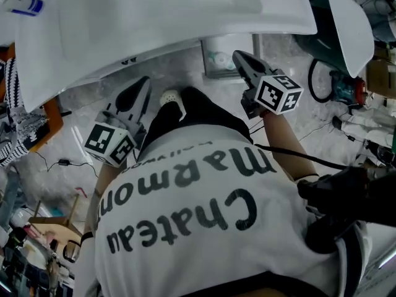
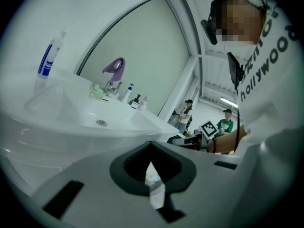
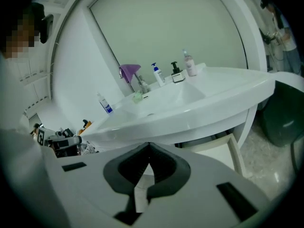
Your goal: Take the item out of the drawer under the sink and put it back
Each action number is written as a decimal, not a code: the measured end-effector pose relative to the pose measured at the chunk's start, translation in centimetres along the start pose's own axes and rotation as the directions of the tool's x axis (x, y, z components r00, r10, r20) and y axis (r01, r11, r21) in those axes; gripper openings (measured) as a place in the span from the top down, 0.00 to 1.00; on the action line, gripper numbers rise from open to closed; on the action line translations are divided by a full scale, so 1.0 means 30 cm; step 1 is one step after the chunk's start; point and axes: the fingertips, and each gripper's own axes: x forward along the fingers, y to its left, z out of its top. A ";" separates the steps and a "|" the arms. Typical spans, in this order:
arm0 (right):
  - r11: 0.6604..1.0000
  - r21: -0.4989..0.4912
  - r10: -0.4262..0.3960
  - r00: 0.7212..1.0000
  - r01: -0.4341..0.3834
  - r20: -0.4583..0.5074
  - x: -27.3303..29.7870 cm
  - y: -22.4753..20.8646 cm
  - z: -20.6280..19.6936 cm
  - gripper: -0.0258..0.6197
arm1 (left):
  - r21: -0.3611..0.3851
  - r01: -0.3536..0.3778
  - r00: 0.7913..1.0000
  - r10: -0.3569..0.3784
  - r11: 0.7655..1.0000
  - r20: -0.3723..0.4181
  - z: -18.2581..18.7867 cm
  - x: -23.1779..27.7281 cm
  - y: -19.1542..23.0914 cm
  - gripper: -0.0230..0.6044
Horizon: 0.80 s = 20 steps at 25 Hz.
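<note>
Drawer (image 3: 234, 154) stood open ahead of my right tongs (image 1: 237, 55); they and my left tongs (image 1: 146, 80) were pressed together, empty, nothing removed yet.

Wearer: white T-shirt (image 1: 204, 228), bold black lettering — black trousers (image 1: 198, 113), white shoe (image 1: 171, 98); thin black cable (image 1: 297, 155) across the right forearm.

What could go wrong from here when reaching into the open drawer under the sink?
1. The sink rim overhangs the drawer. The right tongs, close beneath the rim, might knock it.
2. Both the right and the left tongs are shut. Unless one opens first, it would likely push the item instead of gripping it.
</note>
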 end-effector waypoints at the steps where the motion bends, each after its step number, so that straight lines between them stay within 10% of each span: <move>1: 1.000 0.000 0.013 1.000 -0.013 -0.014 0.007 -0.013 -0.010 0.94 | -0.013 -0.015 1.000 0.015 1.000 0.000 -0.016 0.007 0.000 0.95; 20: 0.914 -0.157 0.313 0.895 -0.375 -0.318 0.142 -0.171 -0.173 0.94 | -0.101 -0.271 0.962 0.272 0.957 -0.004 -0.181 0.217 -0.109 0.95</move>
